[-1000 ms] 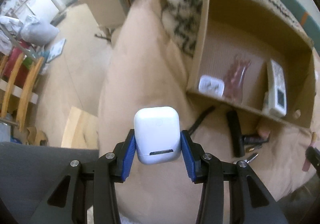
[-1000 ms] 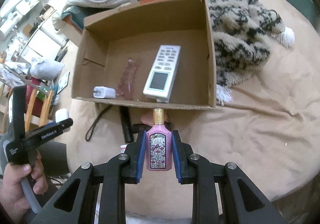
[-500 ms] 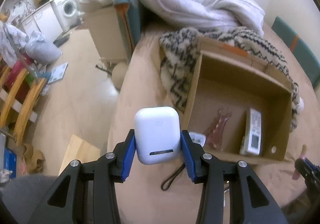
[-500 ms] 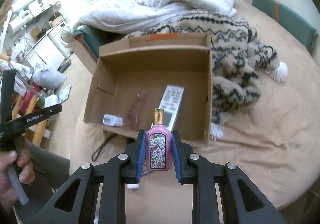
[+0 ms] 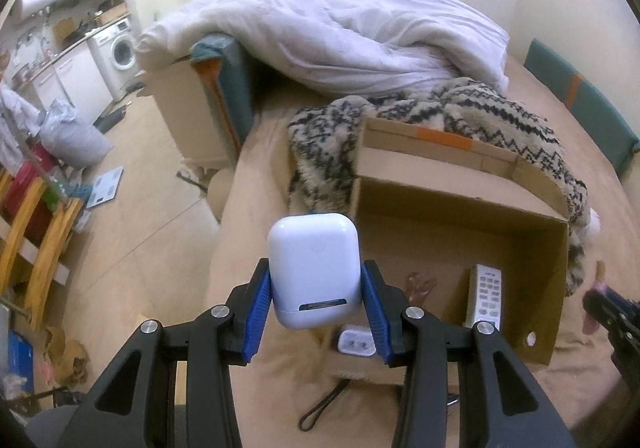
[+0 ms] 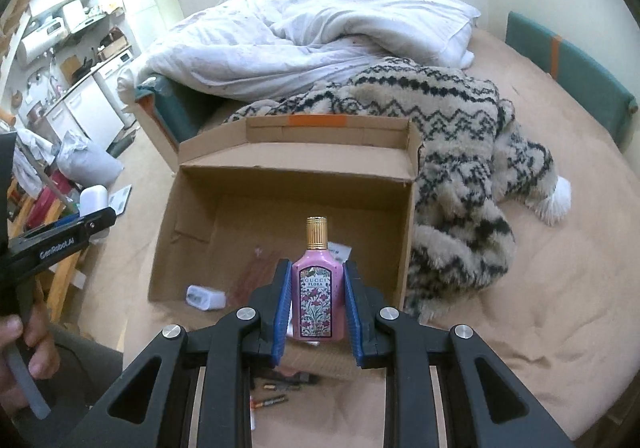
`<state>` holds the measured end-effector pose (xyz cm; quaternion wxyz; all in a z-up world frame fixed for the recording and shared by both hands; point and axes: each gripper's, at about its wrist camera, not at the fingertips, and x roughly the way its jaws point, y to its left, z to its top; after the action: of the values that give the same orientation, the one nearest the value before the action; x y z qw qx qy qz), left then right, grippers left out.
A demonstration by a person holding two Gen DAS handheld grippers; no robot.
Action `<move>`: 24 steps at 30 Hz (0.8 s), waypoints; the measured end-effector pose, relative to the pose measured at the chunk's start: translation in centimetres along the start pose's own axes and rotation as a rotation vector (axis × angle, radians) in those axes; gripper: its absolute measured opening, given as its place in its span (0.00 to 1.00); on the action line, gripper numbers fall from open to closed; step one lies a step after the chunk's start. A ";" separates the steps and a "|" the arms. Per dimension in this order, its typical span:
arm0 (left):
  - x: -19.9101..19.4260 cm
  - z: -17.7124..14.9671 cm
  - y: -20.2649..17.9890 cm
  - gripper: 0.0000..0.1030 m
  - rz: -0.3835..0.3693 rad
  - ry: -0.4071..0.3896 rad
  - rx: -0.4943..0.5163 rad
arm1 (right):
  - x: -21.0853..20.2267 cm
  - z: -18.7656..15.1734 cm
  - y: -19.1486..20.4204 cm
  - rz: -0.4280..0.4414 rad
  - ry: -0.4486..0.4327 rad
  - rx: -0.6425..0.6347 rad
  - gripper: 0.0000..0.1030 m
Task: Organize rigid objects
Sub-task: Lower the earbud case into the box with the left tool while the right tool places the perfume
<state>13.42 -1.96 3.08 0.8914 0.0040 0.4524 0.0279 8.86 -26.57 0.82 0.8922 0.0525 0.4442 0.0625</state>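
Both grippers raised since the earlier frames; cardboard box now lower in each view, more of bed and room showing.

Bed [image 6: 540, 288] — tan cover, bears everything below; white duvet [image 6: 320, 36] heaped at far end.

Patterned blanket [image 6: 460, 168] — soft, bunched against the far and right walls of the box.

Cardboard box [image 6: 280, 188] — open-topped, on the bed. Inside: remote [image 5: 485, 298] flat by the right wall, pinkish clear item [image 5: 418, 284] at mid-floor (possibly a hair clip, too blurred to say), white charger plug [image 6: 206, 297] near the front-left corner.

Left gripper [image 5: 316, 300] — clenched on white earbud case [image 5: 314, 268] across its sides, lower half between the blue pads, held aloft above the bed just left of the box. Case: light, rigid, glossy and rounded, so apt to slip; flat sides judged the best purchase, hinged lid kept clear.

Right gripper [image 6: 316, 308] — clamped on pink perfume bottle [image 6: 318, 288], upright, pads on the two narrow sides of the body, gold cap free above; held over the box's front edge. Bottle: seemingly glass, heavier for its size, smooth, breakable — best set down, not dropped.

Loose items on bed before the box — batteries [image 6: 270, 402], black cord loop [image 5: 320, 408].
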 end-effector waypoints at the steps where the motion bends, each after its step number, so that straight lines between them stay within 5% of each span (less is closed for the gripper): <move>1: 0.4 0.2 -0.6 0.39 -0.007 0.003 0.009 | 0.4 0.2 -0.2 0.001 0.005 0.006 0.25; 14: 5.5 0.3 -5.8 0.39 -0.019 0.044 0.091 | 4.2 0.1 -1.4 0.018 0.058 0.049 0.25; 24: 9.3 -2.3 -7.5 0.39 -0.011 0.100 0.176 | 9.1 -2.1 -2.4 -0.034 0.202 0.072 0.25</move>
<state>17.44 -9.00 -6.01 0.8641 0.0783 0.4969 -0.0164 12.74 -27.43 -7.98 0.8412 0.0706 0.5348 0.0363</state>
